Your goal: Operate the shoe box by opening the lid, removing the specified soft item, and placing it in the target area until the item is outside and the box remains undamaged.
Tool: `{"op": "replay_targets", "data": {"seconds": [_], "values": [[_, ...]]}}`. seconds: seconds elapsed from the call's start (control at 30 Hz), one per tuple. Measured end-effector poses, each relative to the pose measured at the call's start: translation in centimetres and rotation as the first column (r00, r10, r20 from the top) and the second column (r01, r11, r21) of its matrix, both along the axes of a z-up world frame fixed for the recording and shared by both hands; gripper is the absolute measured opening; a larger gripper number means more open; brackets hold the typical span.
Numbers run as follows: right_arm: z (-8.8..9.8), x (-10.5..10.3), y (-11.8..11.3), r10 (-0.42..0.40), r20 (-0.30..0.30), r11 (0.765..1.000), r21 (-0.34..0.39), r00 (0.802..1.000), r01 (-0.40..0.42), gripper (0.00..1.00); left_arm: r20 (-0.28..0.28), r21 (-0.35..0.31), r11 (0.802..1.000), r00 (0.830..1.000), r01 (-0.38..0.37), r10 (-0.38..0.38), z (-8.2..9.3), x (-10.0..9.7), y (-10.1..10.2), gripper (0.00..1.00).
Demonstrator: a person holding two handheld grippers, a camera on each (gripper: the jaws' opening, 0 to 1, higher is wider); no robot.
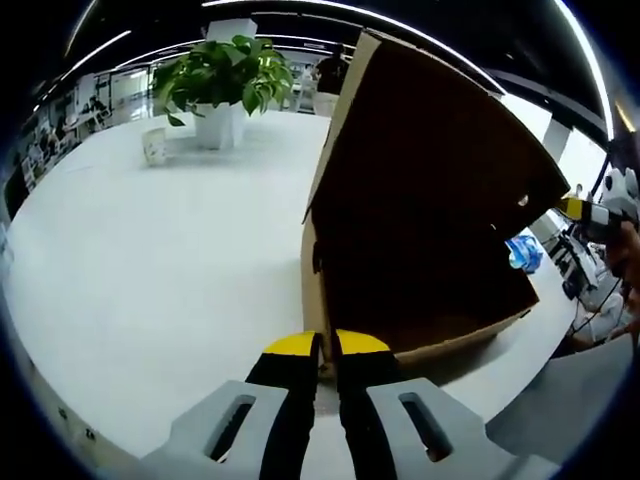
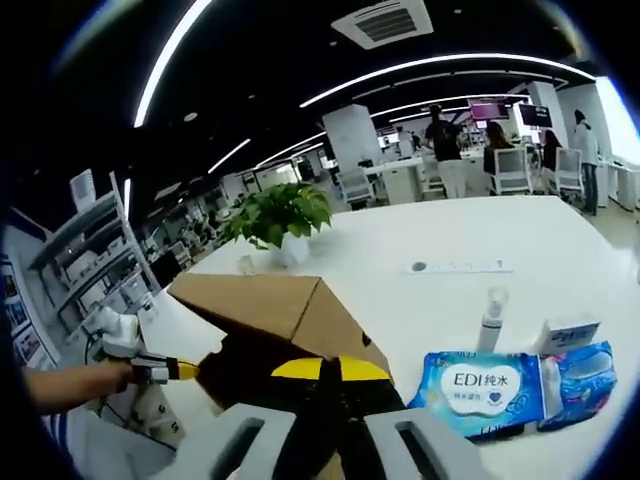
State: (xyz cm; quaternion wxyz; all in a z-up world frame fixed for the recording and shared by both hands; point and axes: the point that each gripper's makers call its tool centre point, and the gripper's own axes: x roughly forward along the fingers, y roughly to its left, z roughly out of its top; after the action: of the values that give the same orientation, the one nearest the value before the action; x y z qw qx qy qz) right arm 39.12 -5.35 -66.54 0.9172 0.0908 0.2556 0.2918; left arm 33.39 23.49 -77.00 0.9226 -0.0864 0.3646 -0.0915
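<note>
1. Your left gripper (image 1: 327, 345) had its jaws together, pinching the shoe box (image 1: 420, 250) front wall; lid (image 1: 440, 130) stood raised.
2. Your right gripper (image 2: 330, 368) had tips together at the box top; can't tell if it gripped anything.
3. Wipes pack (image 2: 478, 392) and spray bottle (image 2: 491, 318) sat just right of the box.
4. White table (image 1: 150, 260); potted plant (image 1: 222, 82) farther back; open office w/ people beyond.

Box (image 2: 290, 320) on table (image 2: 480, 240), lid (image 1: 430, 150) raised. Plant (image 2: 280, 222) behind box. Wipes pack (image 2: 478, 390) right of box, spray bottle (image 2: 491, 318) just behind pack.
</note>
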Motion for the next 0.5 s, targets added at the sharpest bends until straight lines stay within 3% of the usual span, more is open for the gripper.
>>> {"op": "replay_targets", "data": {"seconds": [0.5], "values": [[-1.2,-1.3,0.1,-0.002,-0.006,1.000,-0.007,1.000,0.002,0.00,0.050,0.041,0.999,0.998,0.031,-0.033,0.5,0.1,-0.2,0.05]]}}
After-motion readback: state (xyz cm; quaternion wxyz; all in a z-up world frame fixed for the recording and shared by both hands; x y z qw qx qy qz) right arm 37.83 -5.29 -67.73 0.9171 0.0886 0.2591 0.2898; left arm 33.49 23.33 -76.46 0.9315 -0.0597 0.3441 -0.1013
